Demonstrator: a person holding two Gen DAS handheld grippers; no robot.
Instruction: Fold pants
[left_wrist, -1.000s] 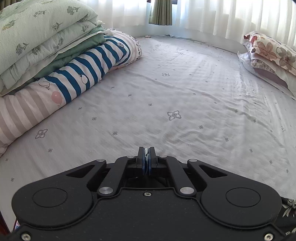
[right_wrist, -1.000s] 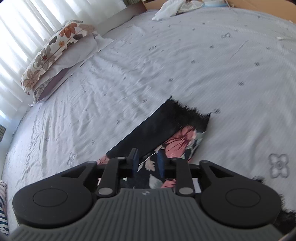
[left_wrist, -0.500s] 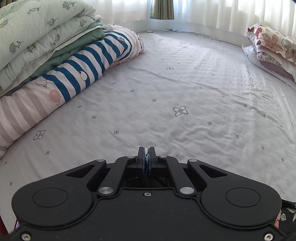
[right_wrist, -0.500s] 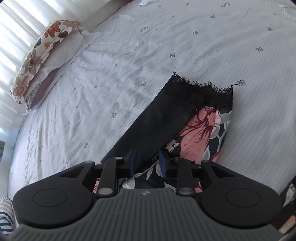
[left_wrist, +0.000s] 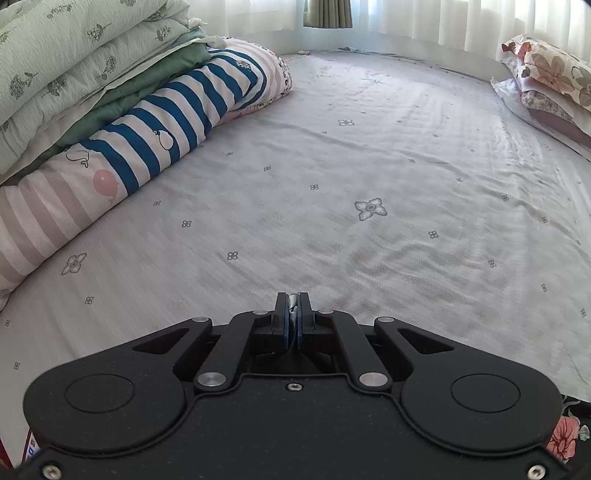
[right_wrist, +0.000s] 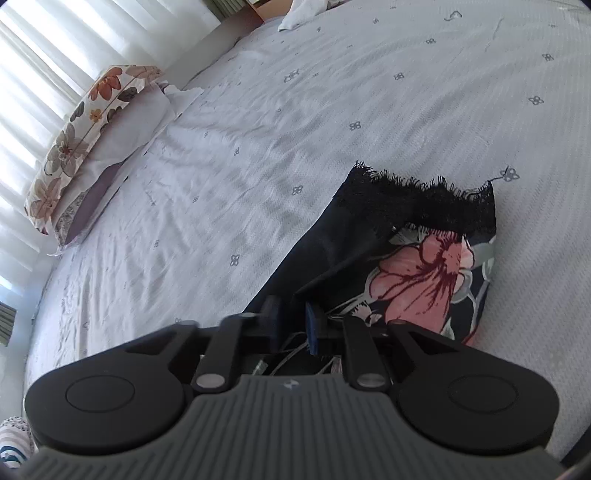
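Observation:
The pants (right_wrist: 424, 273) are black with pink flowers and lie on the grey bedsheet (right_wrist: 332, 110). A black inside-out layer is folded over the print, and the fringed lace hem (right_wrist: 424, 195) points away from me. My right gripper (right_wrist: 292, 315) is low over the near end of that black layer. Its jaws are opening, the cloth edge runs between the fingers, and the pads do not press on it. My left gripper (left_wrist: 293, 308) is shut, with a thin pale sliver of cloth pinched between its blue pads. A corner of the pants (left_wrist: 565, 435) shows at the lower right of the left wrist view.
Folded quilts and a blue-striped roll (left_wrist: 155, 125) are stacked along the left side of the bed. Flowered pillows (left_wrist: 546, 74) (right_wrist: 81, 140) lie by the white curtains. A white cloth (right_wrist: 303, 11) lies at the far end. Bare sheet (left_wrist: 369, 184) stretches ahead of the left gripper.
The right gripper sank closer to the pants and its jaws widened; the hem now lies spread on the sheet. The left gripper dropped a little toward the bed and stayed shut.

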